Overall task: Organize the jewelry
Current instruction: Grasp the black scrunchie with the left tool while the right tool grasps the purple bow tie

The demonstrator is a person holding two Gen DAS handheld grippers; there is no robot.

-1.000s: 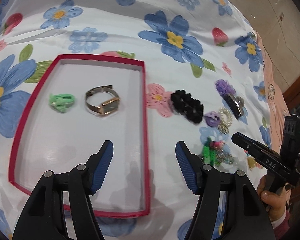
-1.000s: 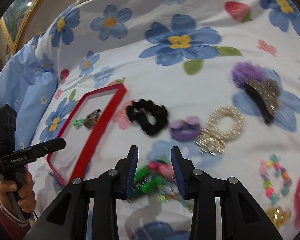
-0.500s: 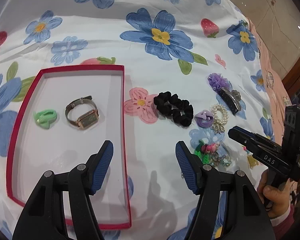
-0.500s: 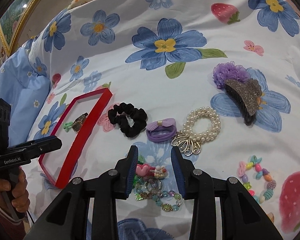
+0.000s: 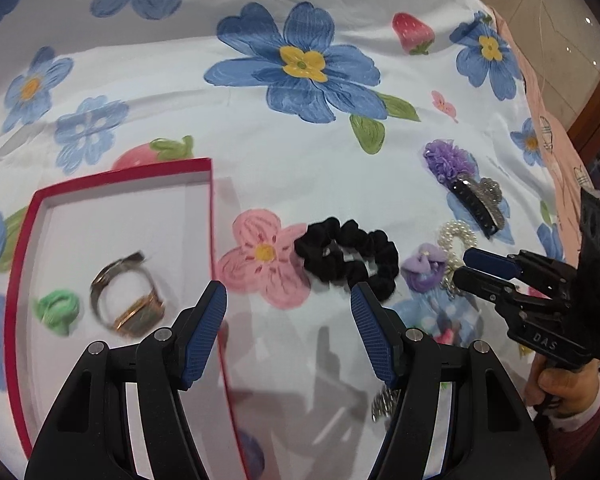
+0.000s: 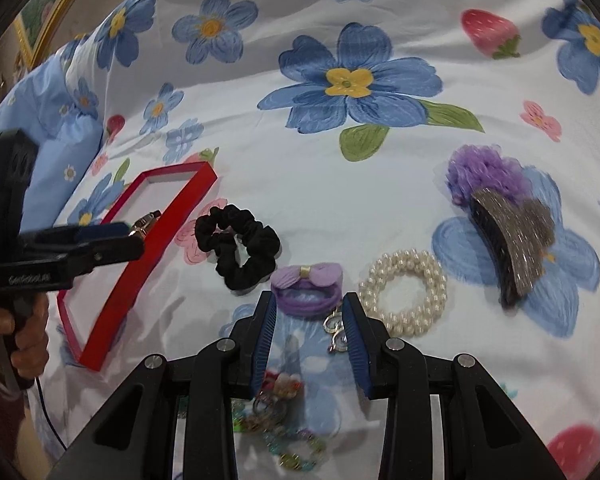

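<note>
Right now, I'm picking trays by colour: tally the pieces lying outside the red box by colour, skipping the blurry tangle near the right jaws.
Black: 1, scrunchie
Purple: 2, bow hair tie, frilly flower
White: 1, pearl bracelet
Silver-grey: 1, claw clip
Total: 5

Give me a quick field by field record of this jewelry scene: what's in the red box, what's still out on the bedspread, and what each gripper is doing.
surface: floral bedspread
red box: holds watch and green hair tie
outside box: black scrunchie, purple bow tie, pearl bracelet, glitter claw clip, bead pile
left gripper: open, empty, at box's right edge
right gripper: open, empty, near purple bow tie
</note>
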